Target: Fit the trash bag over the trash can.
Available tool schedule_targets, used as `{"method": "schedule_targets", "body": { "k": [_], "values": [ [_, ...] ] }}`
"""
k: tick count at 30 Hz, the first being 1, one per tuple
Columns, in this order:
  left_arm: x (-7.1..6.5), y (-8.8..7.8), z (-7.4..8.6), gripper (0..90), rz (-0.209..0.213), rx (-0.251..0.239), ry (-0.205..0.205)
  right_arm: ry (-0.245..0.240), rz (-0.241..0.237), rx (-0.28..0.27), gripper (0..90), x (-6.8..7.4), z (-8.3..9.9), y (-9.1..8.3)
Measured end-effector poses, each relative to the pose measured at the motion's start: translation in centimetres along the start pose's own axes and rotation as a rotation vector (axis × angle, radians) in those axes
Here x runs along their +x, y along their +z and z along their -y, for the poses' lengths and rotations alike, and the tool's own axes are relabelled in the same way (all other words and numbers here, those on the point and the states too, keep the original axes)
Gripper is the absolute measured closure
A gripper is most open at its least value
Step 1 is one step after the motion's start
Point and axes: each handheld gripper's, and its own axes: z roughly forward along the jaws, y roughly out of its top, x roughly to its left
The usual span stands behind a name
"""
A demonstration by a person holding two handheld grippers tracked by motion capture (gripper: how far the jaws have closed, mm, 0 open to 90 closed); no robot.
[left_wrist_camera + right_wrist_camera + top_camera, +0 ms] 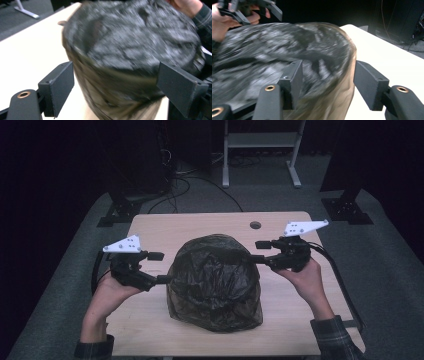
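The pale wooden bench (pixel 150 227) carries a domed black plastic bag (pixel 215 282) at its middle, nearer the front edge than the back, its crinkled film glossy and blurred in both gripper views. The left claw (pixel 159 267) stands at the bag's left flank with jaws spread wide, the bag's edge between them. The right claw (pixel 259 252) sits at the bag's upper right, jaws also parted around the bag's rim. A small round hole (pixel 255 225) lies near the back edge.
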Motion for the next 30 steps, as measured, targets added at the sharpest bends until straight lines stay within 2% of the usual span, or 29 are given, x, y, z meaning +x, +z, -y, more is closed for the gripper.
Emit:
{"method": "schedule_targets", "body": {
  "k": [3, 7, 8, 10, 13, 15, 16, 17, 18, 19, 20, 22, 23, 24, 25, 26, 30],
  "values": [
    [0.9, 0.2, -1.0, 18.5, -0.028, -0.014, 0.019, 0.014, 0.009, 0.015, 41.6, -1.0, -0.4, 1.2],
    [1.8, 0.9, -1.6, 25.3, -0.051, -0.008, 0.021, 0.038, 0.003, 0.036, 44.0, -1.9, -0.6, 2.4],
    [2.1, 1.2, -1.7, 25.3, -0.053, -0.009, 0.019, 0.038, 0.003, 0.036, 44.0, -1.9, -0.6, 2.4],
    [2.7, 2.2, -1.9, 31.0, -0.057, -0.007, 0.014, 0.049, -0.001, 0.046, 48.8, -2.2, -0.5, 3.0],
    [3.3, 3.4, -2.2, 33.6, -0.072, 0.021, 0.018, 0.054, 0.014, 0.060, 53.9, -2.5, -0.4, 3.3],
    [3.6, 4.2, -2.2, 36.3, -0.068, 0.036, 0.015, 0.065, 0.002, 0.056, 60.2, -2.6, -0.4, 3.3],
    [3.6, 4.2, -2.2, 38.4, -0.068, 0.036, 0.015, 0.065, 0.002, 0.056, 60.2, -2.6, -0.4, 3.3],
    [3.9, 4.7, -2.2, 40.9, -0.066, 0.051, 0.010, 0.053, 0.004, 0.039, 69.7, -2.5, -0.5, 3.2],
    [3.9, 4.7, -2.2, 45.6, -0.066, 0.051, 0.010, 0.053, 0.004, 0.039, 69.7, -2.5, -0.5, 3.2],
    [4.1, 5.0, -2.1, 45.6, -0.056, 0.055, 0.003, 0.053, 0.000, 0.036, 72.6, -2.4, -0.6, 3.2],
    [4.3, 5.2, -2.0, 54.0, -0.045, 0.060, -0.005, 0.048, -0.007, 0.029, 79.0, -2.4, -0.6, 3.1],
    [4.4, 5.3, -1.9, 62.5, -0.028, 0.051, -0.011, 0.048, -0.013, 0.027, 79.4, -2.4, -0.6, 3.1],
    [4.5, 5.5, -1.9, 66.9, -0.006, 0.038, -0.014, 0.040, -0.006, 0.018, 86.1, -2.3, -0.7, 3.1],
    [4.5, 5.5, -2.0, 71.0, -0.010, 0.034, -0.011, 0.029, -0.003, 0.010, 89.6, -2.3, -0.8, 3.0],
    [4.5, 5.5, -2.0, 72.7, -0.010, 0.034, -0.011, 0.029, -0.003, 0.010, 89.6, -2.3, -0.8, 3.0],
    [4.5, 5.5, -2.1, 75.1, -0.017, 0.020, -0.015, 0.020, 0.031, 0.010, 89.8, -2.3, -0.9, 2.8],
    [5.0, 5.5, -2.3, 81.7, -0.012, -0.008, -0.017, 0.020, 0.056, 0.000, 89.9, -2.8, -1.0, 3.0]
  ]
}}
